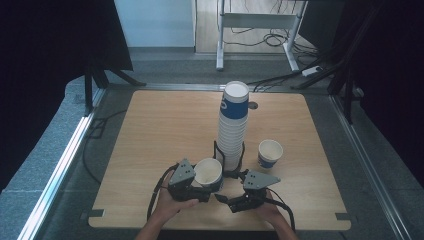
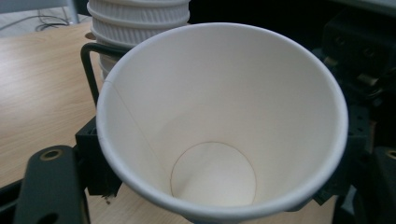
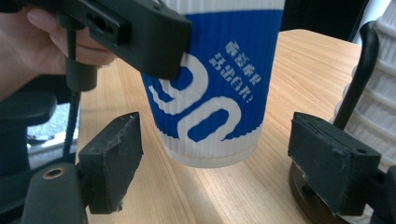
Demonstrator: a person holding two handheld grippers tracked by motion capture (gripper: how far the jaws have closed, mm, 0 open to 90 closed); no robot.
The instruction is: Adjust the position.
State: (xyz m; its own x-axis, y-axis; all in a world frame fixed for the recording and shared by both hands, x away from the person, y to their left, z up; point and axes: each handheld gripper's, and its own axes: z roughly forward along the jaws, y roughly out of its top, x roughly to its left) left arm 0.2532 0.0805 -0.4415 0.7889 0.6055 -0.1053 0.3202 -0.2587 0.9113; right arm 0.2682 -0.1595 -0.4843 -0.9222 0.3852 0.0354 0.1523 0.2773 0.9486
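A paper cup (image 1: 208,172) is sitting upright near the front edge of the wooden table (image 1: 150,140), just in front of a tall stack of cups (image 1: 232,125) standing in a black wire holder (image 1: 242,161). It is showing a plain white inside, a rolled rim and, on the outside, a ribbed blue band with white lettering above a white foot. The left gripper (image 1: 192,186) is clamping it: the jaws are standing almost fully closed, pinching the cup's wall at the rim. The right gripper (image 1: 235,200) is waiting with its jaws wide apart, holding nothing, with the cup standing beyond the gap between them. The high view is giving the layout, including a second single cup (image 1: 270,152) standing apart to the right of the stack. The left gripper view is looking straight down into the held cup (image 2: 219,121), showing the round bottom and the side seam, with the stack (image 2: 140,18) just behind it. The right gripper view is showing the cup's (image 3: 215,84) printed blue side and its base resting on the tabletop (image 3: 299,60), with the left gripper's black jaw over the rim and the person's hand (image 3: 42,42) behind it. The cup's long axis is running vertically, the mouth facing up and the narrower base pointing down.
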